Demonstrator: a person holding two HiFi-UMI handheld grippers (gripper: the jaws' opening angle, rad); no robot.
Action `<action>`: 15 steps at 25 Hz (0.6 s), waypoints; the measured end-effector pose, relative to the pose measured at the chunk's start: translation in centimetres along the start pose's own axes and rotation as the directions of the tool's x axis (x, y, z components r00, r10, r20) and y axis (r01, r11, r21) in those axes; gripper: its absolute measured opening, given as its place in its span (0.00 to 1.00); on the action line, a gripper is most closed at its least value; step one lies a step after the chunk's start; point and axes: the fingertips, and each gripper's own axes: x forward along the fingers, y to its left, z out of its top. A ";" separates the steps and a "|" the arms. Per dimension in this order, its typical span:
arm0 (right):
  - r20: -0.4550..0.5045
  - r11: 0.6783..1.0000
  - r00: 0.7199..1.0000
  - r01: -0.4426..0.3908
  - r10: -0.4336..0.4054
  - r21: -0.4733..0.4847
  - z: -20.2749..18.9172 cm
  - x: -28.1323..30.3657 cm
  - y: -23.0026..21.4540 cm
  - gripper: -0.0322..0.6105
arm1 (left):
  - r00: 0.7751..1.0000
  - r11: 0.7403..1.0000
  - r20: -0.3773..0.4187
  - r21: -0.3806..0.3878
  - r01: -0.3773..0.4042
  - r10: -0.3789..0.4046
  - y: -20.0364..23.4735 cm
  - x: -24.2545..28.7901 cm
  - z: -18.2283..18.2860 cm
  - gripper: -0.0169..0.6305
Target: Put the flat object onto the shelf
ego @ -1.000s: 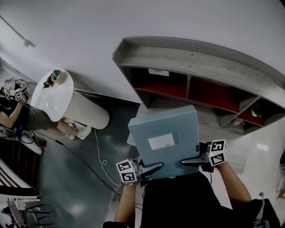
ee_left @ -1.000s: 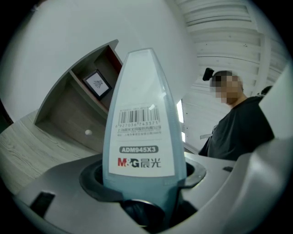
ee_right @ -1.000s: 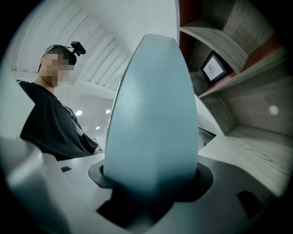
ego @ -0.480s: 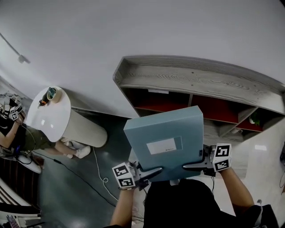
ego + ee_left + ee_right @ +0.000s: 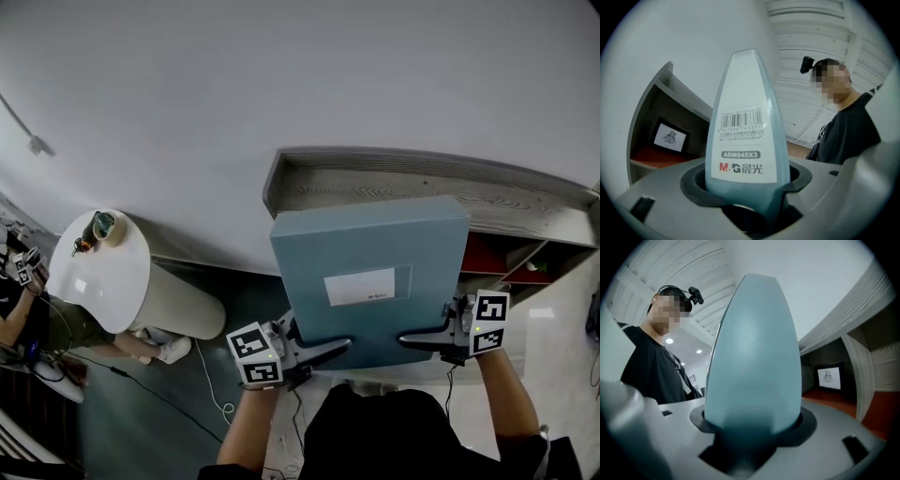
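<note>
pale blue and flat, the file box (image 5: 370,272) is held off the ground between the two grippers, its broad face with a white label turned toward the head camera. the left gripper (image 5: 319,353) has its fingers clamped on the near left corner, and the right gripper (image 5: 424,337) has its fingers clamped on the near right corner. in the left gripper view the box's spine (image 5: 745,117) stands upright in the dark notch of the left gripper (image 5: 745,187), showing a barcode and a printed label. in the right gripper view a plain blue edge (image 5: 752,357) fills the notch of the right gripper (image 5: 752,427) the same way. the box is closed, so what it holds cannot be seen. the grey wood-grain shelf (image 5: 375,178) stands against the white wall just beyond the box. the box's far edge overlaps the shelf's top board and hides most of its compartments, and whether the two touch cannot be told. the one compartment left in sight at the right has a red floor (image 5: 487,253). a white card with a dark figure (image 5: 670,137) leans at the back of a red-floored compartment in the left gripper view, and a similar card (image 5: 828,377) sits in a compartment in the right gripper view. to the left a round white worktop (image 5: 103,281) carries a roll of tape (image 5: 101,226).
</note>
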 end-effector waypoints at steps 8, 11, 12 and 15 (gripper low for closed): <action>0.027 0.994 0.998 0.062 -0.060 -0.090 9.9 1.7 -1.7 0.52 | 0.999 0.994 0.007 0.095 0.047 -0.048 2.0 0.2 10.1 0.52; 0.060 0.990 0.995 0.082 -0.076 -0.111 11.7 1.9 -0.8 0.52 | 0.997 0.989 0.004 0.133 0.070 -0.071 1.3 -0.1 11.9 0.52; 0.074 0.990 0.994 0.086 -0.078 -0.113 12.0 1.9 -0.5 0.52 | 0.997 0.987 0.002 0.141 0.076 -0.077 1.1 -0.2 12.2 0.52; 0.114 0.988 0.990 0.091 -0.077 -0.124 12.4 1.9 -0.2 0.52 | 0.996 0.982 -0.001 0.165 0.091 -0.092 1.0 -0.2 12.4 0.52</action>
